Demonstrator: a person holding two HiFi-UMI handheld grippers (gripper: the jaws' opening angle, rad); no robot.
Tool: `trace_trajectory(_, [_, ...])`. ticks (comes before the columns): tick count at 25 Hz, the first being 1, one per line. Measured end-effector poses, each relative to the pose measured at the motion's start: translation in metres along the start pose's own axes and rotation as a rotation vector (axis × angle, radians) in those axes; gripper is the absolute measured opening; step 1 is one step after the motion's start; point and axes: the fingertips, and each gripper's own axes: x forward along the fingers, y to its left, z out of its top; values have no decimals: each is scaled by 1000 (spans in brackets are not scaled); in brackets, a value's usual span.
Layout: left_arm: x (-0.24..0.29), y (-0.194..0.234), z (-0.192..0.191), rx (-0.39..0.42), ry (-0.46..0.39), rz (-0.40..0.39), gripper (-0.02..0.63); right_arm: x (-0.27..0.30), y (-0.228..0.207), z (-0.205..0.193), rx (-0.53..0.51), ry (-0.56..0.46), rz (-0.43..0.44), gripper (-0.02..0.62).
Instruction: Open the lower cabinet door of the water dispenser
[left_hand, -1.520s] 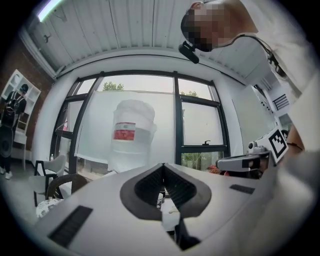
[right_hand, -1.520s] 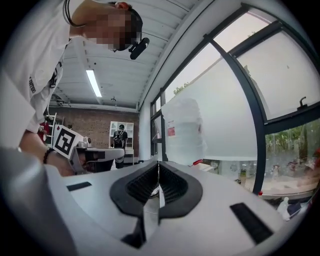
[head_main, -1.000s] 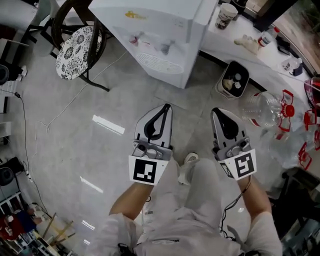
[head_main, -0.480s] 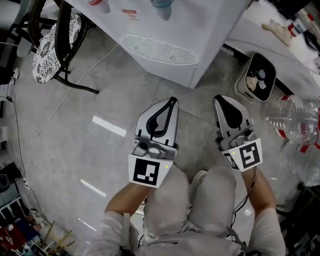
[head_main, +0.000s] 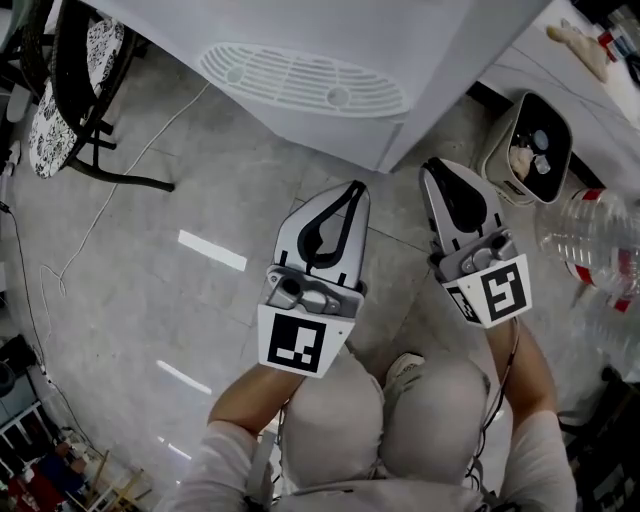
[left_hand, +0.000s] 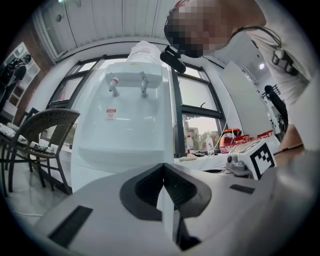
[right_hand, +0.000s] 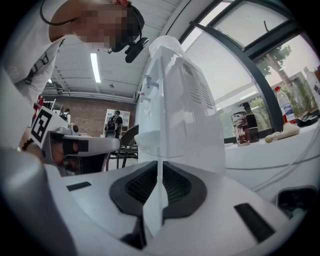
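Head view: left gripper (head_main: 352, 192) and right gripper (head_main: 432, 172), both closed and empty, sit just short of the floor-standing water dispenser (head_main: 440, 60); best to spread one gripper's jaws, find the lower cabinet door (left_hand: 97, 175) edge, then pull gently outward.

I can't read any words or numbers from here. The water dispenser (left_hand: 120, 137) carries a small red sticker (left_hand: 111, 114) on its front, too small for me to make out. The marker cubes (head_main: 297, 344) on my left gripper (head_main: 353, 190) and right gripper (head_main: 430, 166) show only black-and-white square patterns, no letters.
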Motion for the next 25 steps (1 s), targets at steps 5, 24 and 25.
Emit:
trace_trajectory(5, [10,1,-14,31,6,-12,6,8,-1,-15,-11,7,14,57])
trace_trajectory(24, [49,-6,-58,74,94,21,6,27,-17,-40,-31,30,-21,124])
trace_trajectory(25, [48,-7,-58,77,93,19,6,29,-17,-40,-33,31,-18,132])
